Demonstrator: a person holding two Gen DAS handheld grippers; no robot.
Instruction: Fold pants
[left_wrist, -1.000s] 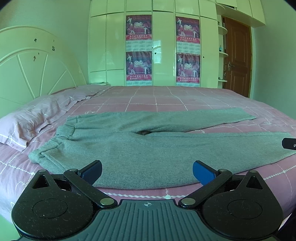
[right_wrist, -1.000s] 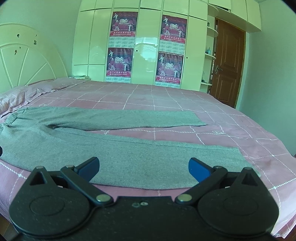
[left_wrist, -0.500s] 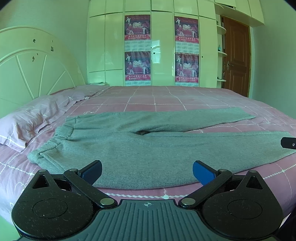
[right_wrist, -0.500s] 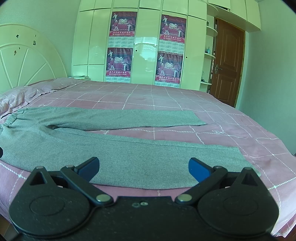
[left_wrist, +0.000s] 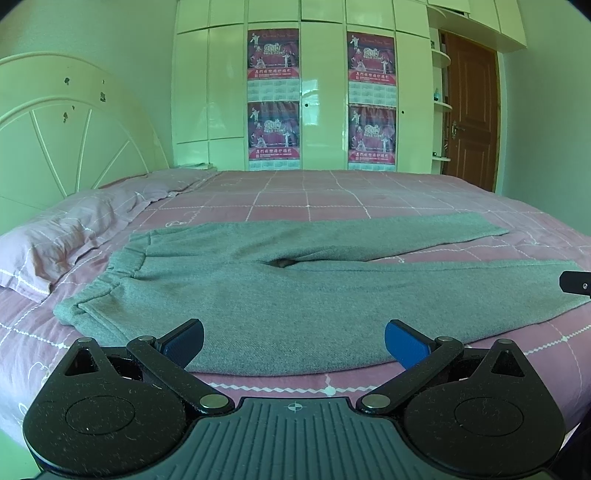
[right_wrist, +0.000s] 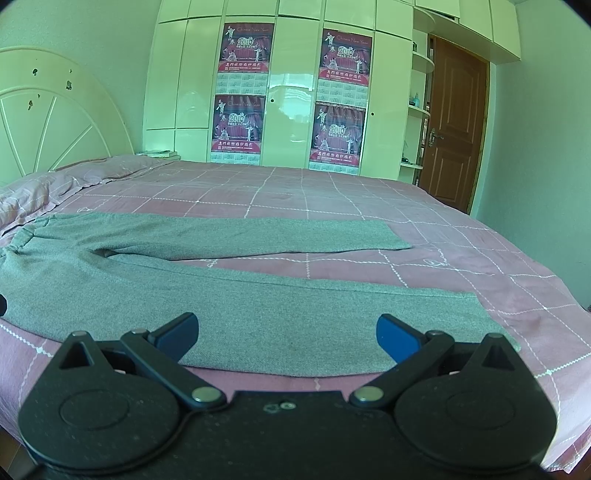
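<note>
Grey pants (left_wrist: 303, 291) lie flat on the pink checked bed, waistband to the left, both legs spread apart to the right. My left gripper (left_wrist: 293, 341) is open and empty, hovering over the near edge of the pants by the hip. My right gripper (right_wrist: 286, 334) is open and empty over the near leg (right_wrist: 280, 314), close to its hem. The far leg (right_wrist: 236, 236) lies straight behind. A tip of the right gripper shows at the right edge of the left wrist view (left_wrist: 576, 282).
A pink pillow (left_wrist: 62, 240) lies left of the waistband under the white headboard (left_wrist: 70, 140). A white wardrobe with posters (left_wrist: 321, 99) stands behind the bed and a brown door (right_wrist: 458, 125) at the back right. The bed's near edge (right_wrist: 332, 384) is just below the grippers.
Both views have shifted only slightly; the grippers stay open over the pants and the pants have not moved.
</note>
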